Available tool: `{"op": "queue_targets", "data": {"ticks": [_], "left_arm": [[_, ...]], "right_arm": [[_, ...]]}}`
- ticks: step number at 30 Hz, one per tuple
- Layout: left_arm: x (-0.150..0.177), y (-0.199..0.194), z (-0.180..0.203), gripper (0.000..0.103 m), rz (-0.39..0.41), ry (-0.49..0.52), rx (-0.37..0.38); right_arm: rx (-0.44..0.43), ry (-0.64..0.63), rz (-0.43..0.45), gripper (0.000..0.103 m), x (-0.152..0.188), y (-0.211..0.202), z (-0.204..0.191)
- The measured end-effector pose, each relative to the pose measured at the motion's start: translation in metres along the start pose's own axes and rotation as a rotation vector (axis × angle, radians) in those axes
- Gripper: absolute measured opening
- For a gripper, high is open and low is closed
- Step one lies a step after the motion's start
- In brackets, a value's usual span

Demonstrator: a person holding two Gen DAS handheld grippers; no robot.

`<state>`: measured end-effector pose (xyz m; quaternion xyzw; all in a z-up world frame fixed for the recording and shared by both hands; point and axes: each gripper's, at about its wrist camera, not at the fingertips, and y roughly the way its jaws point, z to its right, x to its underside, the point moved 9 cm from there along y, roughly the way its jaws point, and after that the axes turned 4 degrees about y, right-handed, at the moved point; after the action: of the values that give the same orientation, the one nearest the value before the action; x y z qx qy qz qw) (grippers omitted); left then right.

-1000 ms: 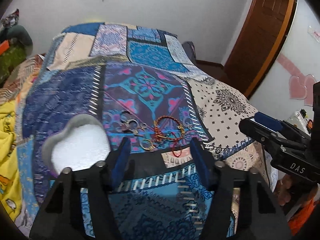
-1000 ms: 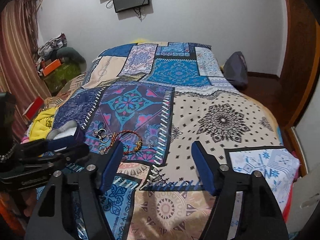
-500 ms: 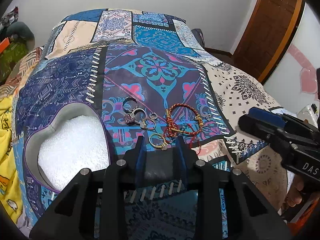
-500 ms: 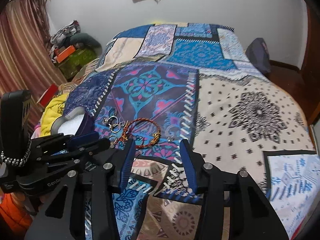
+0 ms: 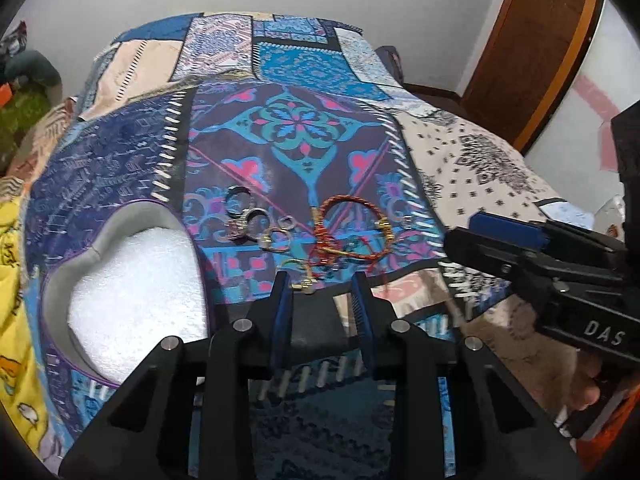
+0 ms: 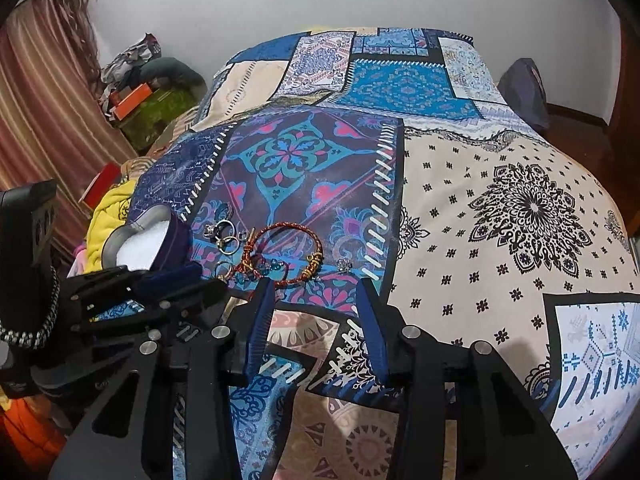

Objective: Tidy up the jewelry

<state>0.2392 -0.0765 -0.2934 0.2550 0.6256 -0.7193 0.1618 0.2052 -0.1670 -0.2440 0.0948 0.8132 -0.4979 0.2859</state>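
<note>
Since a second ago both tongs have narrowed and moved in closer to the jewelry on the bed [image 5: 472,168]. The left tongs [image 5: 320,280] now stand part open, with nothing between the pads, their tips just short of a gold ring [image 5: 298,276] that lies at the near edge of the pile. The right tongs [image 6: 316,286] are also part open and hold nothing; their tips sit just in front of the red bracelet [image 6: 286,250].

The bracelet lies flat on the purple patch of the quilt, its gold clasp toward the right. To its left lie several silver rings [image 5: 244,220] and gold rings [image 5: 276,238], close together, some touching. One small silver ring [image 6: 343,265] lies apart on the bracelet's right. A heart-shaped box [image 5: 132,292] with white foam inside stands open on the bed to the left of the pile, near the rings but not touching them.

In the left view the right tongs come in from the right edge, level with the pile.
</note>
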Motion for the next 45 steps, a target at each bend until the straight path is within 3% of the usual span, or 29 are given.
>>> {"op": "queue_targets", "data": {"ticks": [7, 9, 13, 15, 24, 31, 33, 38, 45], "left_arm": [[-0.003, -0.004, -0.028, 0.031, 0.003, 0.000, -0.067], [-0.004, -0.006, -0.033, 0.031, 0.000, -0.012, -0.054], [-0.003, -0.007, -0.025, 0.031, -0.012, -0.022, 0.025], [-0.002, -0.007, -0.017, 0.031, -0.009, -0.010, 0.031], [-0.002, 0.004, -0.009, 0.031, -0.003, 0.042, -0.056], [-0.004, 0.014, -0.002, 0.031, -0.028, 0.117, -0.057], [-0.005, 0.017, -0.002, 0.025, -0.035, 0.133, -0.063], [-0.007, 0.017, -0.010, 0.007, -0.033, 0.108, -0.058], [-0.007, 0.004, -0.016, 0.006, -0.006, 0.047, -0.024]], "right_arm": [[0.006, 0.007, -0.014, 0.039, 0.000, 0.004, 0.004], [0.011, 0.009, -0.014, 0.039, 0.000, 0.006, 0.006], [0.029, -0.004, -0.022, 0.037, -0.001, 0.012, 0.008], [0.033, -0.015, -0.038, 0.030, -0.002, 0.017, 0.010], [0.050, -0.045, -0.085, 0.027, -0.005, 0.033, 0.015], [0.066, -0.057, -0.110, 0.017, -0.001, 0.042, 0.018], [0.076, -0.055, -0.108, 0.011, -0.002, 0.043, 0.019], [0.088, -0.063, -0.101, 0.009, -0.003, 0.045, 0.018], [0.088, -0.054, -0.065, 0.009, -0.008, 0.034, 0.015]]}}
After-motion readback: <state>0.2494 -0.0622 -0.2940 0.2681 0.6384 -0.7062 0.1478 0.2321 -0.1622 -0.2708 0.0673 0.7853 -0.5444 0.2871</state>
